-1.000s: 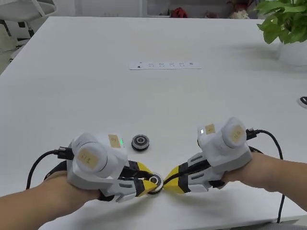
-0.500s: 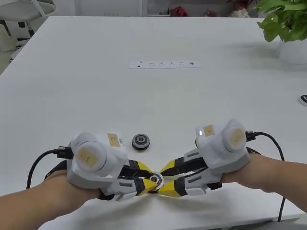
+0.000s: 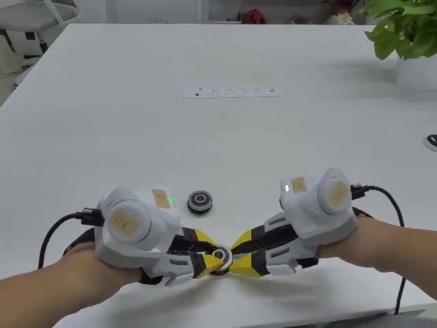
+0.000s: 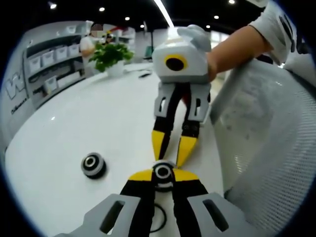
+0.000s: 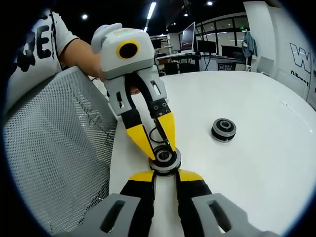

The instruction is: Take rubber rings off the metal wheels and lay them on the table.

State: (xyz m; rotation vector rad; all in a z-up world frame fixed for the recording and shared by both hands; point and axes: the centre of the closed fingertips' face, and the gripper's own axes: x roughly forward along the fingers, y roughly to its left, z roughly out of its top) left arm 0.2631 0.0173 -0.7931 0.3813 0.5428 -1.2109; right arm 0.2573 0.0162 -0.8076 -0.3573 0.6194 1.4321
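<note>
Head view: both grippers meet nose to nose at lower centre of frame, near the front edge of the white table. Left gripper is clamped on the held wheel, prob. to stop it sliding or turning. Right gripper comes in from the opp. side w/ jaws drawn in on the same wheel, which looks like a bite on its rubber ring so it can be peeled off. 2nd wheel sits just above them, apart, flat on the table. Power strip & plant are far up the frame, out of the way

Left gripper view: own yellow-tipped jaws at bottom centre pinch the held wheel by its sides. It's a small disc w/ shiny metal hub & dark band round it. Right gripper touches its far rim, narrow gap between the tips; can't tell if they nip rubber or metal. Thin black loop lies flat on the table under the jaws, prob. a ring already off. 2nd wheel at left, black & steel. Mesh chair back at right

Right gripper view: own jaws flank the held wheel at lower centre; concentric steel rings, glossy, black outer rim. Left gripper slants down from upper left. 2nd wheel at right on the smooth, glossy table
</note>
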